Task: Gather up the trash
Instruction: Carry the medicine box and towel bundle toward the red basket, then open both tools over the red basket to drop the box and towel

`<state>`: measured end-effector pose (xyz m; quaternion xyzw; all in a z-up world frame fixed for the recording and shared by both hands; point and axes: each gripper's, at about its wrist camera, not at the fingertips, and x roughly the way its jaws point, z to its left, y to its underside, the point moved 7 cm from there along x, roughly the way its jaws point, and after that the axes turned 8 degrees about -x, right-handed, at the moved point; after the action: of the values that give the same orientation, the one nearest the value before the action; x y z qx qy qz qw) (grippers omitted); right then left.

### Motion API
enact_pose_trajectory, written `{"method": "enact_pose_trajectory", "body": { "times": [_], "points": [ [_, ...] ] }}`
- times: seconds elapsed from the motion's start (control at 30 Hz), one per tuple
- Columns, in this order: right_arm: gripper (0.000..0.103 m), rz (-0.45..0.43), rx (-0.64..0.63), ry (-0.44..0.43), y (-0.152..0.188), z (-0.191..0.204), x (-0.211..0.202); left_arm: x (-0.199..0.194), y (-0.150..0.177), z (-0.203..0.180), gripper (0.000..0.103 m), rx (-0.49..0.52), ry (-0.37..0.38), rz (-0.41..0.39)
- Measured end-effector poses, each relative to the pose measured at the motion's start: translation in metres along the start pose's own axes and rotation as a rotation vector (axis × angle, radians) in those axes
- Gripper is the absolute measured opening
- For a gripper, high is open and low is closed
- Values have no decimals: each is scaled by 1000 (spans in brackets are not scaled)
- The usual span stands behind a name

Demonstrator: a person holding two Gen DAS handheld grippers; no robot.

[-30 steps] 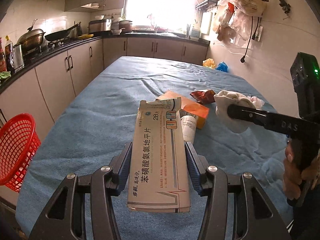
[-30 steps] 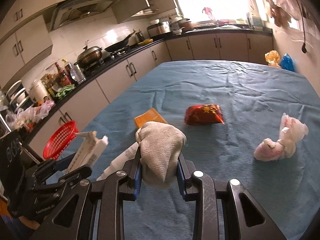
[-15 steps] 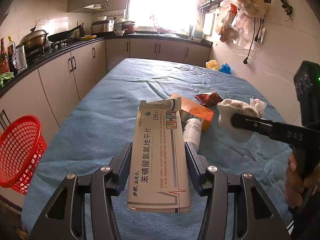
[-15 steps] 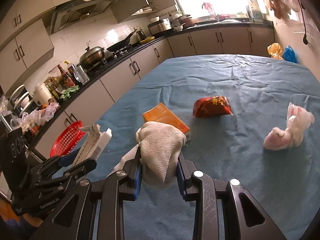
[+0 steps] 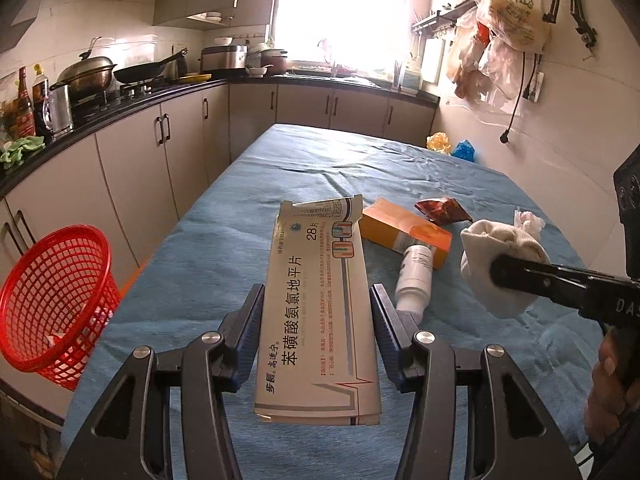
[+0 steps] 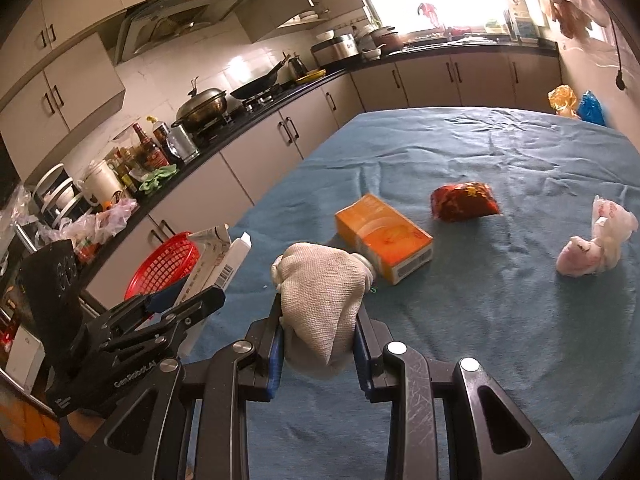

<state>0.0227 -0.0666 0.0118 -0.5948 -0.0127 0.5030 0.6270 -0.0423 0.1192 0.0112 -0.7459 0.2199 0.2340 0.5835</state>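
Jaws clamp a medicine box and a rag; orange carton, red basket nearby

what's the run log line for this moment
left hand-held gripper: shut on medicine box | right hand-held gripper: shut on white cloth | red basket: beside table
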Motion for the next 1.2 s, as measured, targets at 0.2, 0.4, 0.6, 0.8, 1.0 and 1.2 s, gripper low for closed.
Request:
{"method": "enact_pose_trajectory", "body": {
  "times": [0.2, 0.4, 0.6, 0.8, 1.0, 1.2],
  "points": [
    [32, 18, -21, -7, -1, 17, 8, -6, -2, 17, 50, -29, -11, -15],
    [32, 35, -46, -11, -5, 33, 15, -14, -6, 35, 50, -62, -19, -33],
    [32, 50, -72, -21, -10, 55, 24, -22, -9, 55, 50, -99, -28, -54],
    [32, 67, -107, -36, -17, 79, 37, -33, -14, 81, 50, -140, -42, -81],
    [32, 91, -132, -53, -26, 99, 56, -44, -20, 111, 50, -187, -72, -110],
    [32, 107, -165, -79, -39, 126, 77, -57, -27, 147, 50, -239, -112, -140]
  ]
}}
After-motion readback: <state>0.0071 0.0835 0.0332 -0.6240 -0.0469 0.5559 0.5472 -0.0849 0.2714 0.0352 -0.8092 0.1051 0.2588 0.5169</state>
